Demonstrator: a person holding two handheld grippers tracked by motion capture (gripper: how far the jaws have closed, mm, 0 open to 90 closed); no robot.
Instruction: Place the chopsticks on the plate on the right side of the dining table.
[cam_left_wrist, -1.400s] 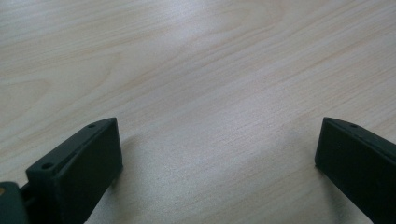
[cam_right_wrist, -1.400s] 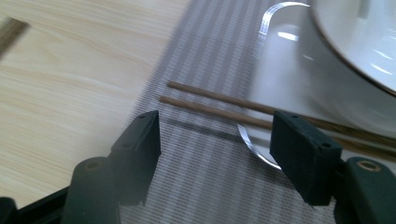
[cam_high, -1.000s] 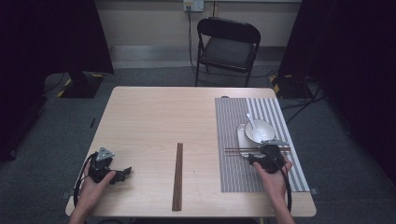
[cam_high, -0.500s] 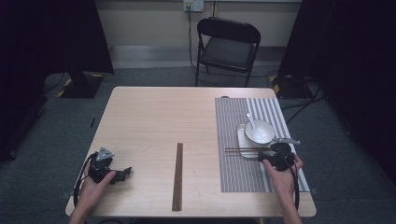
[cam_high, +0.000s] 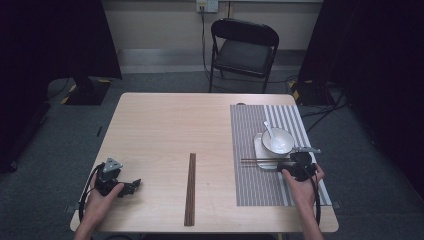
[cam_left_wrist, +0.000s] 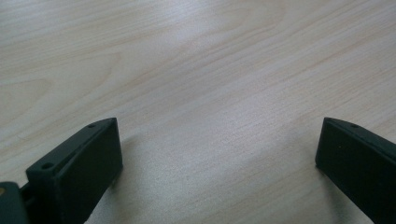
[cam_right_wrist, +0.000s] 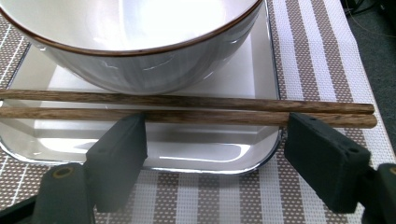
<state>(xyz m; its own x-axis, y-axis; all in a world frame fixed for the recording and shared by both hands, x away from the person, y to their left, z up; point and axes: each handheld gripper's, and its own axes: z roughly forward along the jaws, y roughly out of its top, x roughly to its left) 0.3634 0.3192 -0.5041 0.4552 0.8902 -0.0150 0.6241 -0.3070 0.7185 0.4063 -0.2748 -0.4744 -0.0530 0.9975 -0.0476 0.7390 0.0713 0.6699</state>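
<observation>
Where they cross the plate (cam_right_wrist: 154, 161) — chopsticks (cam_right_wrist: 196, 108) | paired, dark brown wood

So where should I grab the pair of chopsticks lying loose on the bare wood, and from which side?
Probably the chopsticks at mid-length, from straight above, jaws spanning both sticks across their width. They lie flat, side by side, pointing away from the person, with bare table on either side.

chopsticks (cam_right_wrist: 187, 108) dark brown | bowl (cam_right_wrist: 135, 42) white, brown rim | placemat (cam_high: 250, 130) grey-white stripes
</observation>
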